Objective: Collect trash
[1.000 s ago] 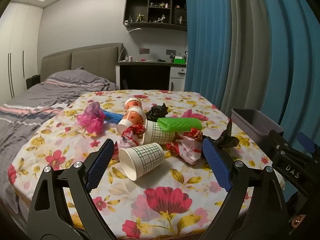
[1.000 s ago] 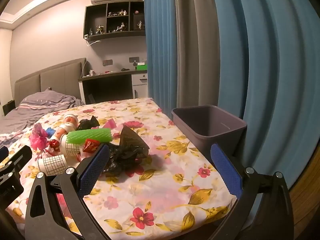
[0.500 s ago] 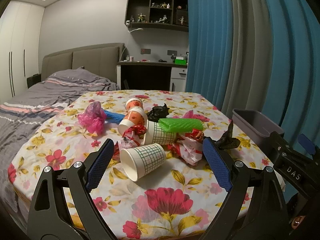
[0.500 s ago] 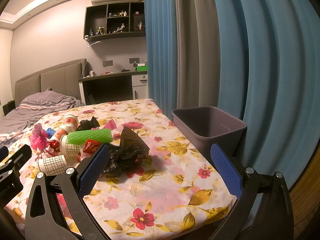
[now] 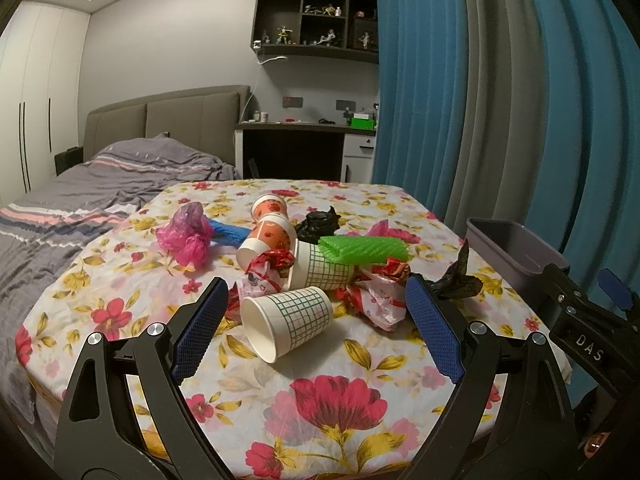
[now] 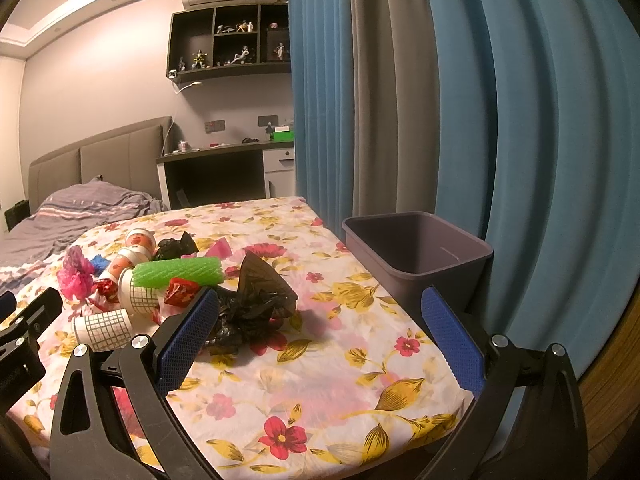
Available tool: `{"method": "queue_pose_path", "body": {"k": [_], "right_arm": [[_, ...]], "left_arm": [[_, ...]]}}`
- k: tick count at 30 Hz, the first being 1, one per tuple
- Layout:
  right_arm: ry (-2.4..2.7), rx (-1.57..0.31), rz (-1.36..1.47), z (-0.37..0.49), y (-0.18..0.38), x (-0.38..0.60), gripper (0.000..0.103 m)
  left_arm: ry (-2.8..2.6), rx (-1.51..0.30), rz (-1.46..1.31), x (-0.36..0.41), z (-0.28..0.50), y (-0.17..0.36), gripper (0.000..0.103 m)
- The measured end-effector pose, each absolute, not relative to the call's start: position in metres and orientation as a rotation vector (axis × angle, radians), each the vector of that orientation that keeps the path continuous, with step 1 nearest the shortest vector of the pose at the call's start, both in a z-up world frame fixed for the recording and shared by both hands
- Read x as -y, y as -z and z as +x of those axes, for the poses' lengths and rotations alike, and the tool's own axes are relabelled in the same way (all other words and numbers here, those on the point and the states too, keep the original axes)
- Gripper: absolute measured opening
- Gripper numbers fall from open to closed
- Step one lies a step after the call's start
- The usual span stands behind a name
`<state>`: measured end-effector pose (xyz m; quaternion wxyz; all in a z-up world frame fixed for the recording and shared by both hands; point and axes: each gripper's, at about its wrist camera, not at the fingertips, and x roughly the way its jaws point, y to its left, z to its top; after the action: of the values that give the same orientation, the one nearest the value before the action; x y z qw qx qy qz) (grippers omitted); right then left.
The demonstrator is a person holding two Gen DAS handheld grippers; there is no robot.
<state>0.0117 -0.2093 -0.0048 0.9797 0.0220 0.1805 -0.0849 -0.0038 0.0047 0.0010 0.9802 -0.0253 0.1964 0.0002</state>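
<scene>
Both grippers' fingers (image 5: 200, 330) spread wide, holding nothing.

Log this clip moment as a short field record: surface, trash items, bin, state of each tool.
surface: table with floral cloth
trash: grid cup on its side nearest the left tool; second grid cup; two orange cups; green mesh roll; pink bag; black bag; crumpled wrappers
bin: grey bin at the table's right edge, no trash visible inside
left tool: open, holding nothing
right tool: open, holding nothing
</scene>
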Motion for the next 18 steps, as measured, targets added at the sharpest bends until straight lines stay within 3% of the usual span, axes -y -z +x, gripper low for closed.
{"method": "queue_pose_path", "body": {"k": [18], "right_arm": [[0.171, -0.359, 0.044, 0.0117, 0.0046, 0.2097, 0.098]], "left_arm": [[-0.001, -0.394, -0.056, -0.0044, -0.0005, 0.0014, 0.089]]}}
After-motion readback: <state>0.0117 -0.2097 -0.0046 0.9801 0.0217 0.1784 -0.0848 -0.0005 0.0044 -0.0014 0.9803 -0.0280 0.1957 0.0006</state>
